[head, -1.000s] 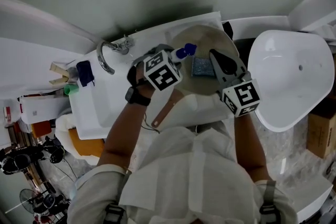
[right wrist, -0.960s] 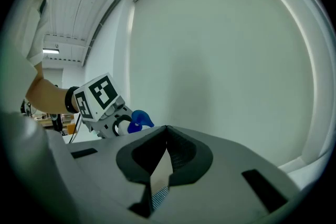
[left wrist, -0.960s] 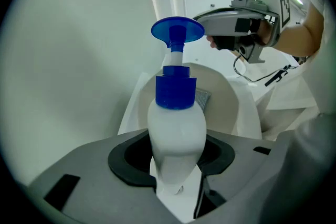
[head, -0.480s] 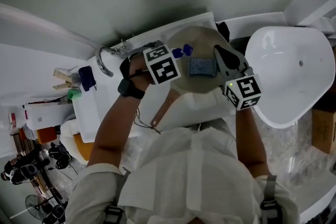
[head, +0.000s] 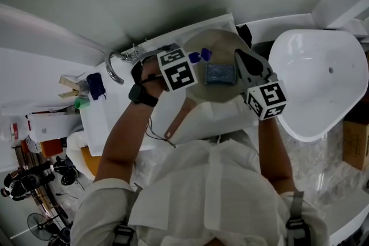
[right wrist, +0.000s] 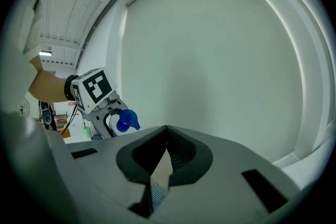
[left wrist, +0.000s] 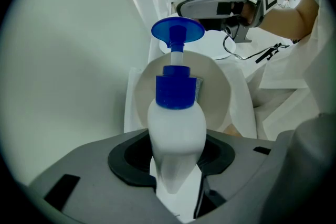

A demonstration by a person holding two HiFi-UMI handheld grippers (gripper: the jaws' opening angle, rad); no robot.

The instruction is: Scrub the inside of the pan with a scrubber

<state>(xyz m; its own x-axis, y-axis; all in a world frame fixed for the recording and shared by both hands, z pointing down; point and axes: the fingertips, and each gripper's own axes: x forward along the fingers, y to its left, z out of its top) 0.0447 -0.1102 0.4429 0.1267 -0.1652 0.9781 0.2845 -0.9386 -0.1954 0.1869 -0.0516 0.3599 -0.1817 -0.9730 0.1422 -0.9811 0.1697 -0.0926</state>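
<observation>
Beige-lined pan (head: 222,43): sits in white sink (head: 109,124), brown handle (head: 177,122) toward 7 o'clock. Scrubber (head: 221,74), blue-grey pad: lies against the pan's inside, near its middle. My right gripper (head: 238,68) is at its 3 o'clock, jaws together and pinching its edge. White soap bottle (left wrist: 176,123), blue pump: clamped in the jaws of my left gripper (left wrist: 177,165), at the scrubber's 9 o'clock.

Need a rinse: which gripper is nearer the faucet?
Left. The left gripper, holding the soap bottle, is over the pan's side toward the faucet; the right gripper is over its far side.
</observation>
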